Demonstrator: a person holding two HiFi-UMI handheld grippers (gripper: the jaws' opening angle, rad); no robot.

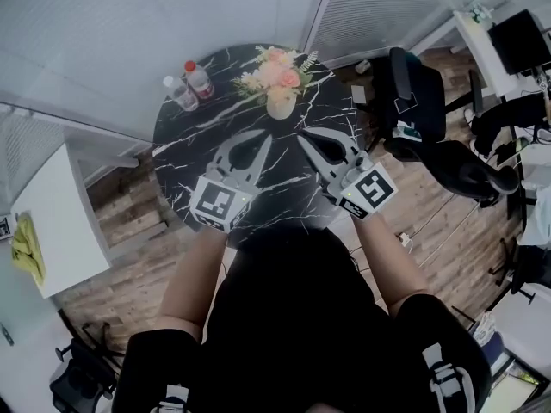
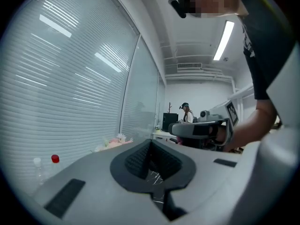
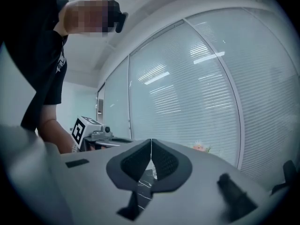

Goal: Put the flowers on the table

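Flowers [image 1: 277, 74], a peach, pink and white bunch with green sprigs, stand upright in a cream rounded vase [image 1: 281, 103] at the far edge of the round black marble tabletop [image 1: 185, 157] with white veins. Two clear plastic bottles stand side by side at the far-left edge, one with a white cap [image 1: 181, 93] and one with a red cap [image 1: 200, 81], apart from the vase. The left gripper [image 1: 258, 136] and the right gripper [image 1: 303, 133] are held side by side over the tabletop's near half, both pointing toward the flowers and touching neither the flowers nor the bottles. Each gripper's jaws are clenched tip to tip with nothing between them. A black office chair [image 1: 413, 101] stands just past the tabletop's right edge.
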